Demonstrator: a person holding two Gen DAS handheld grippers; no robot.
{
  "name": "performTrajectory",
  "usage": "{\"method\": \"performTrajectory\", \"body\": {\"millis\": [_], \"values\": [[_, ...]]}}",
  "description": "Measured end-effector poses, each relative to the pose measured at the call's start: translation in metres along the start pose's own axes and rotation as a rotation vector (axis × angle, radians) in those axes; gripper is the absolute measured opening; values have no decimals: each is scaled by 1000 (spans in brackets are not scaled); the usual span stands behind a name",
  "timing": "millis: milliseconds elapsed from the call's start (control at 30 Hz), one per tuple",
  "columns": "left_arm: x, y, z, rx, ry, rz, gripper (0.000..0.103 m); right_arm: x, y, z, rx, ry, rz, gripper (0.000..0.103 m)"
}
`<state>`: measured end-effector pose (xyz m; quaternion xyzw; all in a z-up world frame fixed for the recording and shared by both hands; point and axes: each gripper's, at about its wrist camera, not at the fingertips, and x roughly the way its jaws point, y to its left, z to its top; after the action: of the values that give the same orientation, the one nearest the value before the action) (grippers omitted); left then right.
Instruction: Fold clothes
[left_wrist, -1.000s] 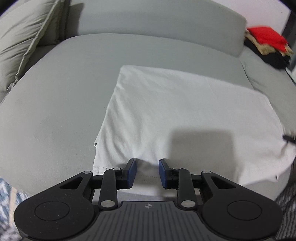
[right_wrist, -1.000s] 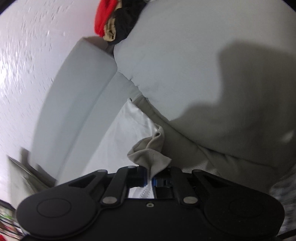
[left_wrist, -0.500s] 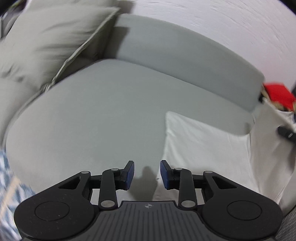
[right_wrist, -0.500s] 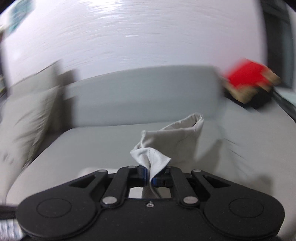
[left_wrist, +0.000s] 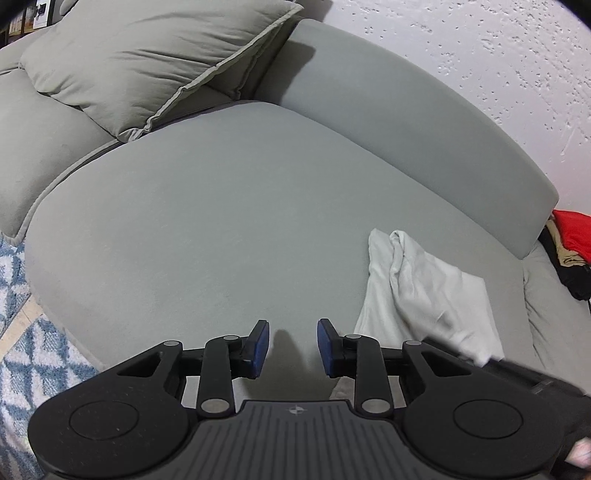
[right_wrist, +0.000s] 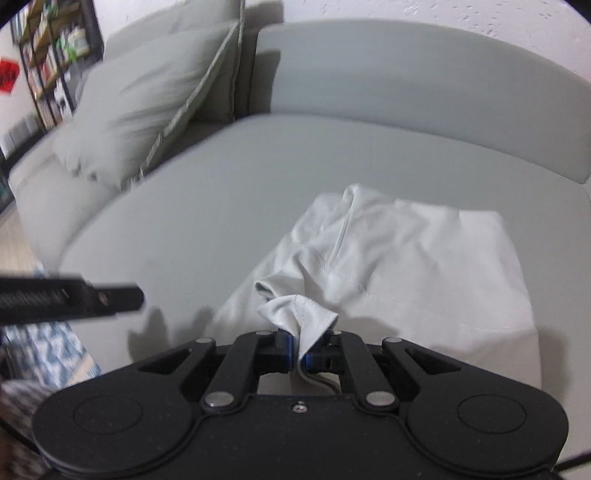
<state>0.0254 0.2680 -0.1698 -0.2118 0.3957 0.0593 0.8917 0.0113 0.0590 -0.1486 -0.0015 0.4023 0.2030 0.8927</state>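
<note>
Grey sofa seat (left_wrist: 221, 206) fills centre; pillow (left_wrist: 147, 55) upper left, patterned rug (left_wrist: 22, 354) lower left. White garment (right_wrist: 399, 258) lies centre-right, partly folded. My left gripper (left_wrist: 292, 345): fingers apart, empty, over seat. Right gripper (right_wrist: 302, 350): clamped on garment edge.

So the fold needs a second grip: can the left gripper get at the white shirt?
Probably yes: the left gripper is open over bare sofa, with the white shirt just to its right, nothing between.
</note>
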Motion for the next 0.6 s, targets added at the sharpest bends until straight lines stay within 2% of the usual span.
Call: {"method": "performTrajectory", "body": {"millis": [100,233,367,433,467,567,600], "values": [[2,-4,0,7,-2,-2,27,-10,3,20,67,-56,34,6],[2,-6,0,11,-8,7,27,-12,5,40,94,-77,58,6],[1,-1,0,-23,-12,13,27,5,13,42,62,10,72,9],[-1,2,0,-45,-16,14,27,9,13,36,37,58,154,17],[-1,3,0,-54,-18,14,27,7,10,33,34,85,231,20],[-3,7,0,-77,-21,15,27,-16,-12,25,87,149,507,21],[-4,8,0,-80,-22,14,27,-27,-22,23,107,146,558,24]]}}
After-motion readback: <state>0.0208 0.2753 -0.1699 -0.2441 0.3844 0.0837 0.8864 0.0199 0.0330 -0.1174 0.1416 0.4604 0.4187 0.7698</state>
